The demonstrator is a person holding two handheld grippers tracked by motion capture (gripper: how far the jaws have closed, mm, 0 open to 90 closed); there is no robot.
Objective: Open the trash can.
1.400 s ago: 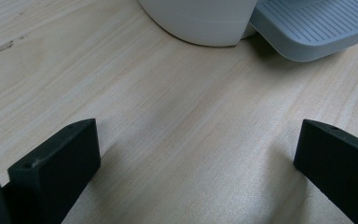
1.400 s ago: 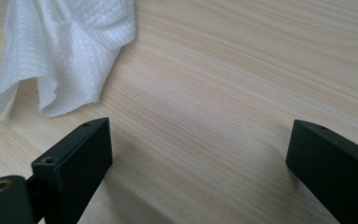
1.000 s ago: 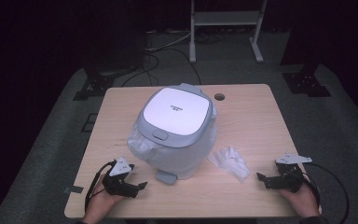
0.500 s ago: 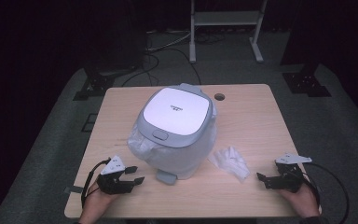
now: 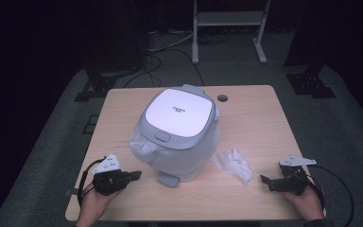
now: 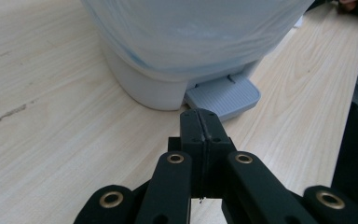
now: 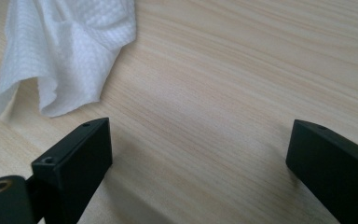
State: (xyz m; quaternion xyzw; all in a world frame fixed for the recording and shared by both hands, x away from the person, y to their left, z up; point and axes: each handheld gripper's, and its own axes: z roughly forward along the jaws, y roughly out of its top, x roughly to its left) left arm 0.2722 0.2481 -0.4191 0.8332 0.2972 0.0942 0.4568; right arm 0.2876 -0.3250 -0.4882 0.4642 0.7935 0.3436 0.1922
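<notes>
A white and grey pedal bin [image 5: 179, 132] lined with a clear plastic bag stands in the middle of the wooden table [image 5: 260, 118], lid down. Its grey foot pedal [image 5: 168, 179] [image 6: 223, 95] sticks out toward the front edge. My left gripper [image 5: 134, 175] [image 6: 199, 116] is shut with nothing in it, its tips just short of the pedal. A crumpled white paper towel [image 5: 231, 163] [image 7: 65, 51] lies right of the bin. My right gripper [image 5: 263, 179] [image 7: 200, 154] rests open on the table, a little right of the towel.
A round cable hole [image 5: 222, 98] sits near the table's far edge. Beyond the table are dark stands [image 5: 97, 87] and cables on grey carpet, plus a white frame [image 5: 227, 21].
My left gripper has slid right along the front of the table toward the bin's pedal. The right gripper has stayed put.
</notes>
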